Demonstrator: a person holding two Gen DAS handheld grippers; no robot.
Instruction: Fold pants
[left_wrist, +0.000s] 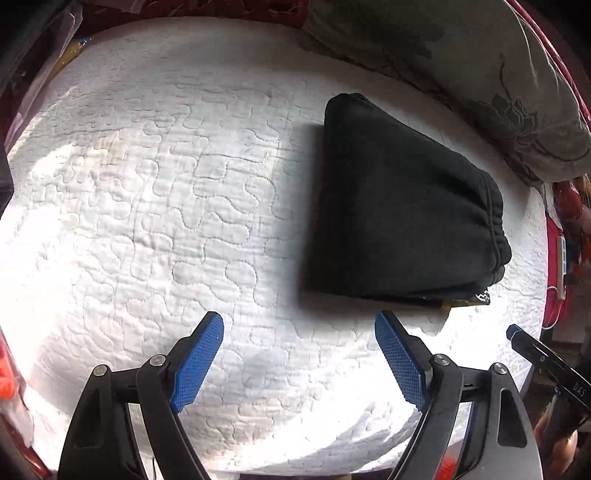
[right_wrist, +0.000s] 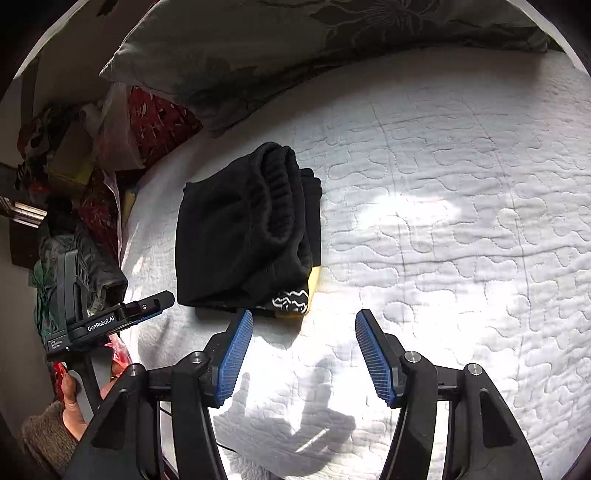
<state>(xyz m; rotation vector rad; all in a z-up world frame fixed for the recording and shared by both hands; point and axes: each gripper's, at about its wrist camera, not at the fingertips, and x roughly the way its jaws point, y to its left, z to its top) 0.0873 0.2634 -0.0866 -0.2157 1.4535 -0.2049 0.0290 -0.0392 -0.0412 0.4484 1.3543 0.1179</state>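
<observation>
Both claws gaping, empty, folded black pants (left_wrist: 399, 206) on quilt (left_wrist: 166, 206), white logo (right_wrist: 290, 300) only right view

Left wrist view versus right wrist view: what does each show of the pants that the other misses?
Only the left wrist view shows the smooth top face of the folded black fleece pants. Only the right wrist view shows their ribbed elastic waistband, a white squiggle print and a yellow layer underneath. Both show the pants lying on the white quilted bedspread, with the left gripper and right gripper open and empty.
</observation>
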